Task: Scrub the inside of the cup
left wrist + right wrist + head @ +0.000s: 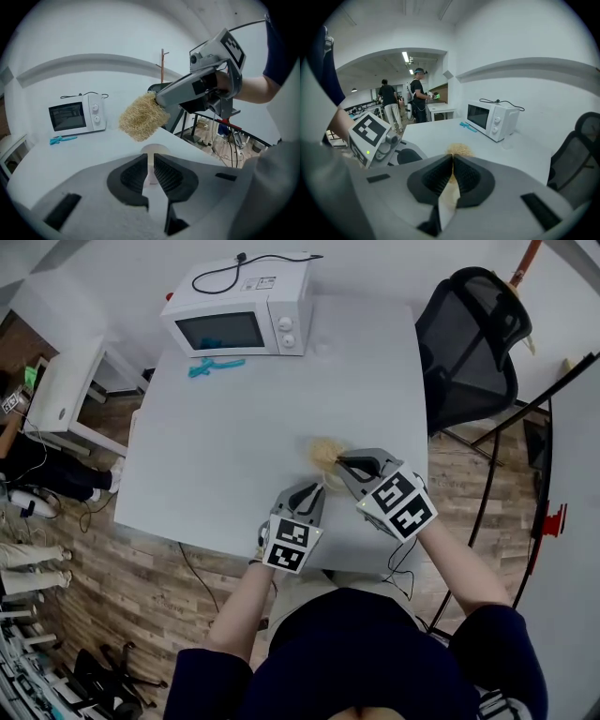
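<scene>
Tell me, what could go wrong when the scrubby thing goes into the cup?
The left gripper pinches only the thin wall of the cup, so a hard push could squash it or twist it loose. The scrubber in the right gripper looks bushy and may snag on the rim. Both are near the front edge of the table, so a dropped cup might roll off.

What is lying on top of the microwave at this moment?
A looped black cable and a small label lie on top of the microwave. Where the cable goes past the back edge is covered by the microwave's body.
</scene>
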`<act>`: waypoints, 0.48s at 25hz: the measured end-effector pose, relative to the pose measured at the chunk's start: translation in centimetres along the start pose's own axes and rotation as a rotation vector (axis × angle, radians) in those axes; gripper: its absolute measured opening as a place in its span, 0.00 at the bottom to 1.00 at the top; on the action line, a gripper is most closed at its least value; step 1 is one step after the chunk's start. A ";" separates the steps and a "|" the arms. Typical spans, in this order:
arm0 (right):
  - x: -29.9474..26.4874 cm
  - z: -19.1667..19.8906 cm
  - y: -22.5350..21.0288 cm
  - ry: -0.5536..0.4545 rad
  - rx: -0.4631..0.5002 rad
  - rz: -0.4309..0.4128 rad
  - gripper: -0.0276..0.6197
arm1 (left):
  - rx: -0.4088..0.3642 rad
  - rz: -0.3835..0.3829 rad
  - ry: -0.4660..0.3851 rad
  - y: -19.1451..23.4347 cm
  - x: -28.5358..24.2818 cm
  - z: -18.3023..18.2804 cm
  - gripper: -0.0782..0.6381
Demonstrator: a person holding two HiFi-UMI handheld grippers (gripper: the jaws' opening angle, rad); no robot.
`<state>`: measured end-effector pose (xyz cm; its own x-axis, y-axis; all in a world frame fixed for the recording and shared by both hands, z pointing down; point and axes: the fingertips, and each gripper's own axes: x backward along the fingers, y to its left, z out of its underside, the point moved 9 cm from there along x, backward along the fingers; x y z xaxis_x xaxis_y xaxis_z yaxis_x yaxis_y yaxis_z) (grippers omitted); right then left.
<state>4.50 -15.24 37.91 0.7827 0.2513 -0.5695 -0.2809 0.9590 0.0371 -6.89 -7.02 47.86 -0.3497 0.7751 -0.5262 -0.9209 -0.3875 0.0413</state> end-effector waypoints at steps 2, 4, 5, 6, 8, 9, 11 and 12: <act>0.9 0.5 0.5 -0.033 -0.027 0.014 0.09 | 0.005 -0.015 -0.016 -0.4 0.5 -0.6 0.18; 1.7 1.2 0.9 -0.065 -0.059 0.031 0.09 | 0.021 -0.029 -0.026 -0.9 0.8 -0.8 0.17; 2.1 1.5 1.0 -0.079 -0.077 0.040 0.09 | 0.036 -0.038 -0.030 -1.1 1.0 -0.9 0.16; 2.3 1.9 1.2 -0.092 -0.096 0.048 0.09 | 0.055 -0.048 -0.034 -1.2 1.2 -0.9 0.16; 2.8 2.7 1.4 -0.115 -0.132 0.066 0.09 | 0.096 -0.067 -0.045 -1.5 1.7 -1.0 0.15; 3.1 3.1 1.5 -0.124 -0.148 0.076 0.09 | 0.115 -0.074 -0.051 -1.7 1.9 -1.1 0.15; 3.6 3.8 1.8 -0.140 -0.173 0.096 0.09 | 0.143 -0.086 -0.062 -1.9 2.3 -1.2 0.14; 3.9 4.0 1.9 -0.149 -0.183 0.106 0.09 | 0.153 -0.092 -0.068 -2.0 2.5 -1.3 0.13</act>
<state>9.20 -11.90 39.10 0.8129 0.3790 -0.4422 -0.4512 0.8899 -0.0670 -5.68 -4.90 45.36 -0.2686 0.8377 -0.4756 -0.9632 -0.2368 0.1268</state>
